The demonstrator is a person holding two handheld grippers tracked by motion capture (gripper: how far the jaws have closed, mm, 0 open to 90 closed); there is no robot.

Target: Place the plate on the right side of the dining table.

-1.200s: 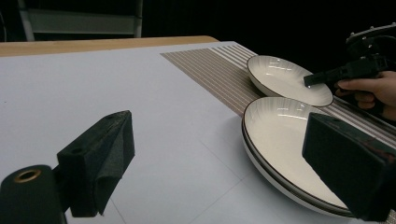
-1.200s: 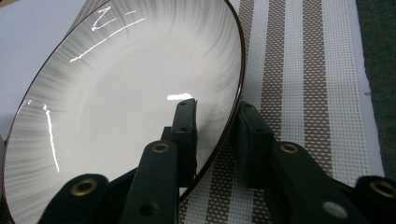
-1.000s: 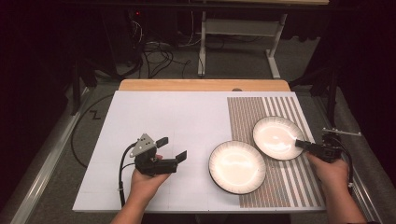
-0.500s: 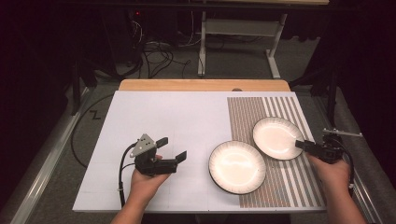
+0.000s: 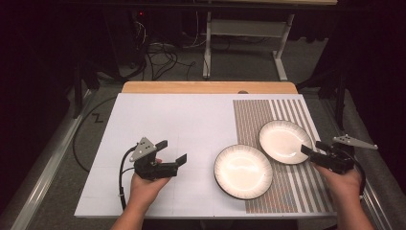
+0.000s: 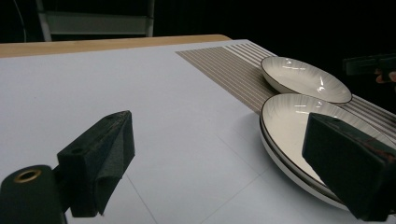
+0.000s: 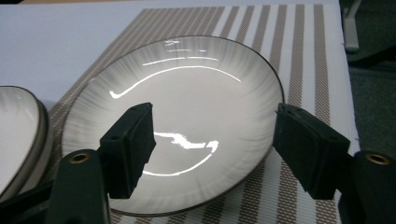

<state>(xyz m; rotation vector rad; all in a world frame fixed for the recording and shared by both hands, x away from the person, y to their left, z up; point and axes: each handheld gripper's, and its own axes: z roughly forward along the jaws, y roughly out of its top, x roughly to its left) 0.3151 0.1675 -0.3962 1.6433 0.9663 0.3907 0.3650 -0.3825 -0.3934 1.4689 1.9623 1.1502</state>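
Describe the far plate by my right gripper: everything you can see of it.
The far plate is round and shallow, a glossy white glazed dish with fine grey rays toward a thin dark rim. It looks empty and lies flat, right way up, on the striped mat, its near-left edge meeting or just overlapping the near plate. The right gripper sits at its near-right rim; its jaws have just been opening and now stand clear of the plate, gripping nothing.

No text, label, brand, number or sign can be read anywhere in these views.
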